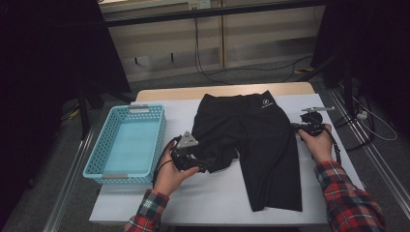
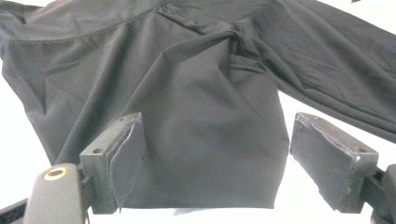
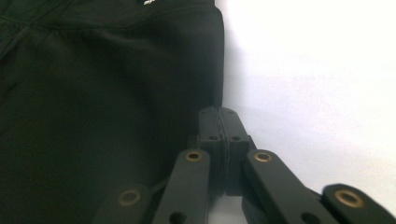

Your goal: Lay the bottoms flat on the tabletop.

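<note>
Left of the black shorts (image 1: pixel 256 140), a blue basket (image 1: pixel 126 146) sits on the white surface (image 1: pixel 212 193). The left hand-held gripper (image 2: pixel 215 158) has its jaws apart, straddling the hem of the crumpled shorts leg without pressing it. At the shorts' right edge, the right hand-held gripper (image 3: pixel 219 116) has its jaws together, with no cloth visibly caught.

a light blue plastic basket (image 1: pixel 126 145) with latticed walls sits along the left edge of the table (image 1: pixel 212 198), near its front left corner. black cables (image 1: pixel 227 72) trail over the grey floor (image 1: pixel 270 72) beyond the table's far edge.
</note>
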`<state>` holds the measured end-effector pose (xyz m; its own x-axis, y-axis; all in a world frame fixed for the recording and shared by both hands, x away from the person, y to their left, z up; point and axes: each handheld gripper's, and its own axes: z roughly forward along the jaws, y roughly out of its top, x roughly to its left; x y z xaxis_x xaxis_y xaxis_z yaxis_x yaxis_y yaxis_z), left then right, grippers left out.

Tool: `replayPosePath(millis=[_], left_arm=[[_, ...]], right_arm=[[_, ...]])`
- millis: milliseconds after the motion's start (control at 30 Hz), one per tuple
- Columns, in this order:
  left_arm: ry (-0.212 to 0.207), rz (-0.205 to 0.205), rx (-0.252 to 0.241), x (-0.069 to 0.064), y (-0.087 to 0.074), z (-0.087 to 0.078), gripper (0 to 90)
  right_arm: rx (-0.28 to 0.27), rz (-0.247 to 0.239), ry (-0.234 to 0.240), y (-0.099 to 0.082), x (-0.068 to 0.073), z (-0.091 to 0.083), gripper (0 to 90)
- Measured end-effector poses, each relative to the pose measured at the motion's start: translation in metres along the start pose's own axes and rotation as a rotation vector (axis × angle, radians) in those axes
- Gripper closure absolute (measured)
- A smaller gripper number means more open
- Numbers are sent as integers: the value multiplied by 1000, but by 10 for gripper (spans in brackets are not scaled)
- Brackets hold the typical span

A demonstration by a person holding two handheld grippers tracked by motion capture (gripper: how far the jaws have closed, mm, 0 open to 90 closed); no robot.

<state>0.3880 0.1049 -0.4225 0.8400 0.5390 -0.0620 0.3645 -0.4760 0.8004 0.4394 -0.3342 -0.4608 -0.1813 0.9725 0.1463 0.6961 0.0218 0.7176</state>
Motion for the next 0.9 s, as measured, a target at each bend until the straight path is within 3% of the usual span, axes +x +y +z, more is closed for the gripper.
replayPosePath(millis=[367,900], left_arm=[[-2,-9,-3,1,-3,-3,175],[-4,-6,3,1,-4,-3,176]], right_arm=[[3,93,27,-2,-21,-7,900],[-3,134,-50,2,-52,-22,900]])
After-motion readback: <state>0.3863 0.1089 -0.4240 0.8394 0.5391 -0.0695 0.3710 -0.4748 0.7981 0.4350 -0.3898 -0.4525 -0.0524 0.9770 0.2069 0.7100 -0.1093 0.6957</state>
